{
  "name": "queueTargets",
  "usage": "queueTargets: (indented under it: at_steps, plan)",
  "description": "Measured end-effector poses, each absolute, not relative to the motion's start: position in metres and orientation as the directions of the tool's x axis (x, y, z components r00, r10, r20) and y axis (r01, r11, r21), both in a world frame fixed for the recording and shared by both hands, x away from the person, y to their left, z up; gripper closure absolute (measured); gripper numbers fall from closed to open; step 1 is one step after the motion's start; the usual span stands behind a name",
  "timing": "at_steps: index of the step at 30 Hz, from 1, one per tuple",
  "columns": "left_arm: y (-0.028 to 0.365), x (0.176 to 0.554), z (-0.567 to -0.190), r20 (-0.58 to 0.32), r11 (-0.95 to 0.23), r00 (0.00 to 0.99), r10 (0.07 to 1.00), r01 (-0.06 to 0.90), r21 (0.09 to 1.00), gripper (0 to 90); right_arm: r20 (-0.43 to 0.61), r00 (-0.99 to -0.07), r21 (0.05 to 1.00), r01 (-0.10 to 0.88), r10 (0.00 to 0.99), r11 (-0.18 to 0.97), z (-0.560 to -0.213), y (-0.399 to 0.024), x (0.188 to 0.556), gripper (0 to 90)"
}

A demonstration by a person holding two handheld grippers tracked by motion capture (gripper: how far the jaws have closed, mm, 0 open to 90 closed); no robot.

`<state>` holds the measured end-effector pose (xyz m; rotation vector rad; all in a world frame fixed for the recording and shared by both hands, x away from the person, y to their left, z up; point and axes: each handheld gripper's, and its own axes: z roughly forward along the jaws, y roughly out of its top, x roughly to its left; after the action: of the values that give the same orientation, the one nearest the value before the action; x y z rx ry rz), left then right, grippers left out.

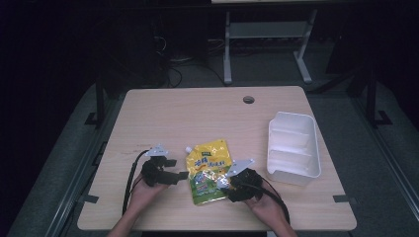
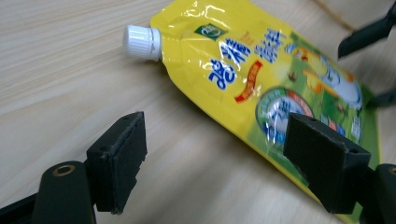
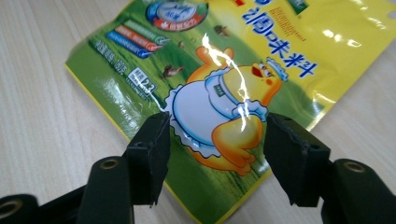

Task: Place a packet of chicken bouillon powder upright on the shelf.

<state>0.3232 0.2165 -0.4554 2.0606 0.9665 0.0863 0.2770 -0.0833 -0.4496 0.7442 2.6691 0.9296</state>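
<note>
On the near left of the wooden table (image 1: 163,113), left gripper (image 1: 184,175) held in the left hand (image 1: 143,193), jaws spread wide and released, closing on nothing, tips just beside the left edge of the pouch; in the left gripper view, same gripper (image 2: 215,154) straddling bare wood on one side and the pouch's lower edge on the other, one pad overlapping the yellow film, contact not clear. At centre, lying flat near the front edge, yellow spouted pouch (image 1: 210,171) with green lower band, blue lettering and a cartoon chick, white screw cap (image 1: 188,149) at its upper left corner pointing away from the person; cap (image 2: 142,42) and pouch (image 2: 261,79) seen closer in the left gripper view. Just right of the pouch, right gripper (image 1: 223,185) in the right hand (image 1: 267,210), jaws parted over the pouch's lower right corner; in the right gripper view, gripper (image 3: 214,158) open above the chick print on the pouch (image 3: 224,70), gripping nothing. Farther right, well apart, empty white plastic tray (image 1: 293,147) near the table's right edge
</note>
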Motion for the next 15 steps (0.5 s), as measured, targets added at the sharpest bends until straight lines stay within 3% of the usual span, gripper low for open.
queueTargets:
  at_steps: [15]
  plan:
    - [0.195, 0.355, -0.464, -0.349, -0.338, 0.645, 0.68, 0.697, 0.632, 30.5, 0.004, -0.843, 0.638, 0.416, 0.538, 0.648, -0.457, -0.084, 0.278, 38.9]
